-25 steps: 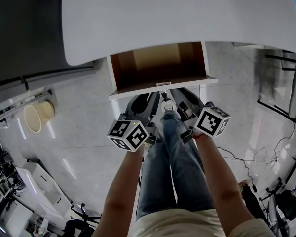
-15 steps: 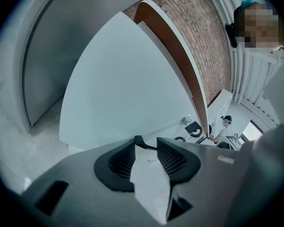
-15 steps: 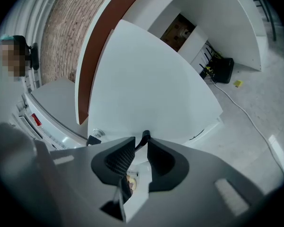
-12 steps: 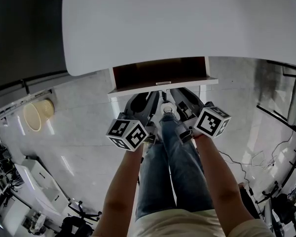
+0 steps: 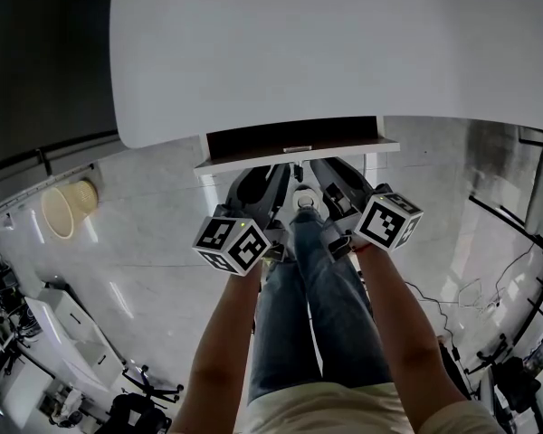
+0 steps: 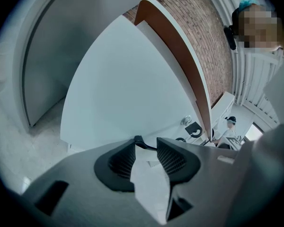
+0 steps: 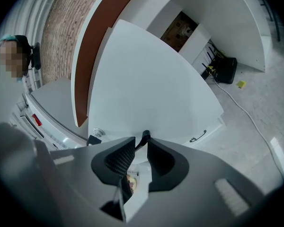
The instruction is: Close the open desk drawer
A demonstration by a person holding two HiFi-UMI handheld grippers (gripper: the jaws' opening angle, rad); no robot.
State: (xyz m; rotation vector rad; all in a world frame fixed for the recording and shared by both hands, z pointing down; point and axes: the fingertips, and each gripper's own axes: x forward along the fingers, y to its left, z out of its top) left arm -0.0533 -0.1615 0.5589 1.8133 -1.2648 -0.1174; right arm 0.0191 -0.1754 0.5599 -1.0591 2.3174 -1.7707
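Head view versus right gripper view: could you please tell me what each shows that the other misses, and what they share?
Only the head view shows the white desktop from above, the person's forearms and jeans, and a beige bin on the floor. Only the right gripper view shows a brick wall, a black box on the floor, and, close up, the right gripper with jaws apart and the drawer's dark handle at their tips. Both show the drawer's white front.

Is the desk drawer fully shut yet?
Not fully shut. The head view shows a thin dark strip inside the drawer between the desktop edge and the white drawer front.
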